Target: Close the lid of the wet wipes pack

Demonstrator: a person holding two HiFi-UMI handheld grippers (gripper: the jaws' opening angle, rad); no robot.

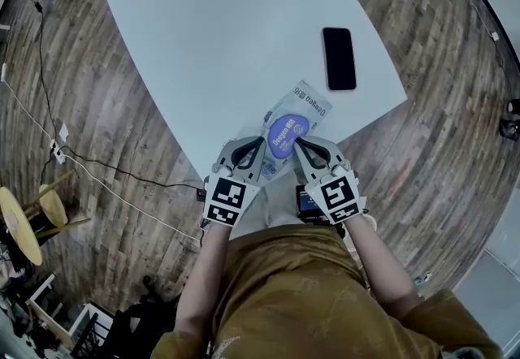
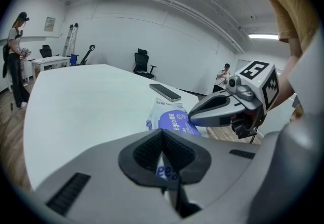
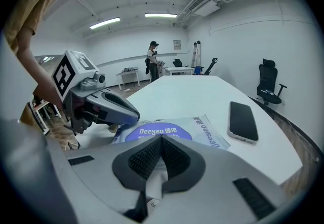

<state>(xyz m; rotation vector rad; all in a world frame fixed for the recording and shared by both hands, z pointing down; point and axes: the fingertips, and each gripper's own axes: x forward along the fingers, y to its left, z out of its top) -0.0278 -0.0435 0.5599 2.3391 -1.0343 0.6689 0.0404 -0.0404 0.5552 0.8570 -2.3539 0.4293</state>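
The wet wipes pack [image 1: 307, 105] lay at the near edge of the white tabletop [image 1: 219, 41], its purple oval lid [image 1: 283, 136] facing up and looking flat, with a dark phone [image 1: 339, 58] lying apart beyond it. The left gripper [image 1: 257, 145] and right gripper [image 1: 301, 144] flanked the lid, each with fingers pressed together, tips over the pack. Only the right gripper view showed a person standing [image 3: 152, 61] by distant desks, and only the head view the wooden floor [image 1: 106, 146].

The grey right gripper [image 3: 161, 143] has its jaws together above a white wet wipes pack [image 3: 205, 133] with a flat purple oval lid [image 3: 158, 131]. The grey left gripper [image 3: 132, 114] hovers beside it. A black smartphone [image 3: 242, 121] lies nearby on the white table [image 3: 187, 91].
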